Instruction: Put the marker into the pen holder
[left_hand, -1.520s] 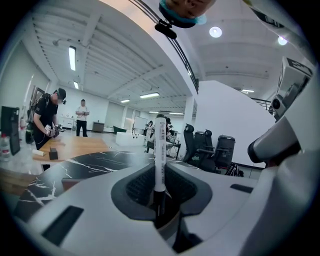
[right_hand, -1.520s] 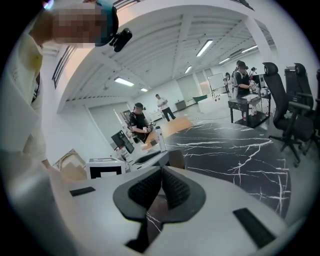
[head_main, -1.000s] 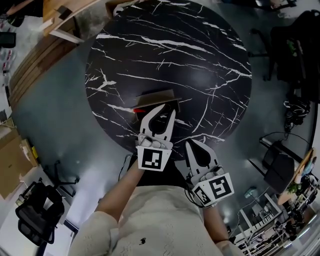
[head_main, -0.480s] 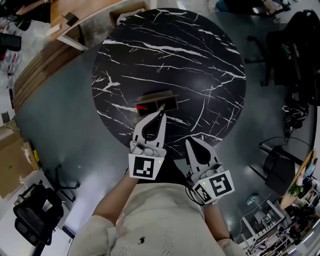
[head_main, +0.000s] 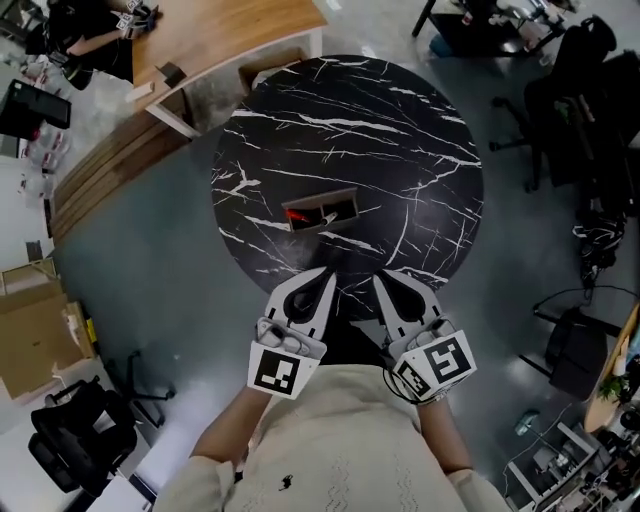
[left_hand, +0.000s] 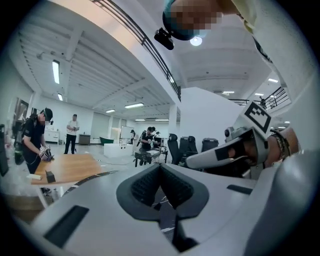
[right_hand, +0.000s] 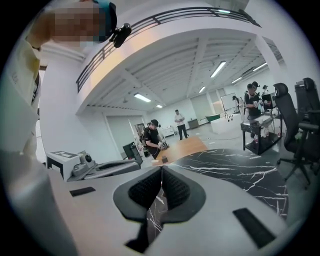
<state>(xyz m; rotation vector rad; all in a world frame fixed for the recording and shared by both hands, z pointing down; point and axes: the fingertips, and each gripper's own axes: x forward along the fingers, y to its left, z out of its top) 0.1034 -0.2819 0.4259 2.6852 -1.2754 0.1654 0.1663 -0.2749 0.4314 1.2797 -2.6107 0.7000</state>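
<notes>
The marker (head_main: 298, 213) is red and lies inside the pen holder (head_main: 320, 194), at its left end. The holder is an open, long box. It sits on the black marble tabletop (head_main: 400, 150), between the centre and the near edge. From this we judge that the task is done, or almost done.

Both grippers are off the table, just beyond its near edge, and neither touches the holder. The left gripper (head_main: 326, 273) points almost straight at the holder and is the nearer one. The right gripper (head_main: 380, 278) is just beside it and more to the right. The long axis of the holder runs across the line of the left jaws, with a small tilt, and the marker seems to lie along this axis. If the marker needs a correction, we think the left gripper should reach forward.

Only the head view shows the holder and the marker. The two gripper views look up into the hall, and neither one shows the holder. They do show the jaws clearly: on each gripper the pads are pressed together and nothing is between them. The right gripper view also shows part of the tabletop (right_hand: 240, 170).
</notes>
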